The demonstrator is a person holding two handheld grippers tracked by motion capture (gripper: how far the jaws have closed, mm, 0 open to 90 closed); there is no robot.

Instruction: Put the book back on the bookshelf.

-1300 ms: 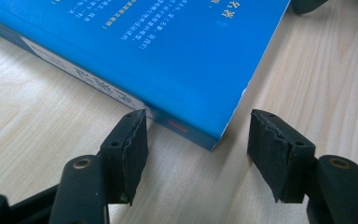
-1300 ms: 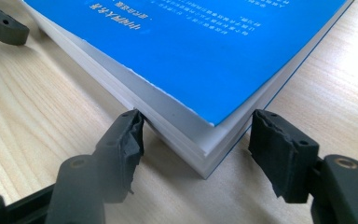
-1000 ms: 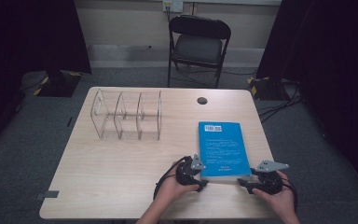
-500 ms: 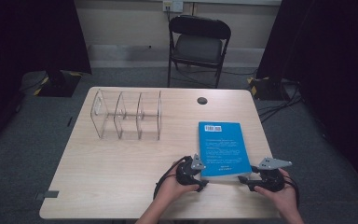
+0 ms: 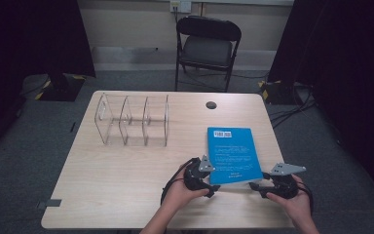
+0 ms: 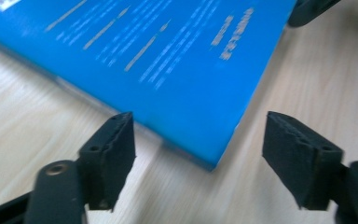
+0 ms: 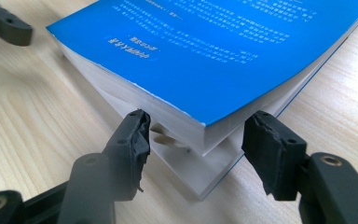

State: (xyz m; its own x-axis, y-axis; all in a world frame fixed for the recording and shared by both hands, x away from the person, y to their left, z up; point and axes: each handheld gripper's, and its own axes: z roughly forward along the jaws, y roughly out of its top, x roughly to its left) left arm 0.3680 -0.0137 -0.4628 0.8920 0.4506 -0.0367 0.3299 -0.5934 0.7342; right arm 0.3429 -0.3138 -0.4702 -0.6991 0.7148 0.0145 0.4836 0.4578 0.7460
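A blue book lies flat on the right half of the wooden table. My left gripper is at its near left corner. In the left gripper view the jaws have just been opening and stand wide, with the book's corner between them, untouched. My right gripper is at the near right corner. In the right gripper view its jaws have just been closing and flank the book, whose cover and upper pages are lifted off the lower ones. I see no firm pinch.
A clear acrylic rack with three compartments stands at the back left of the table. A small black disc lies near the far edge. A black folding chair stands behind the table. The table's near edge is just below both hands.
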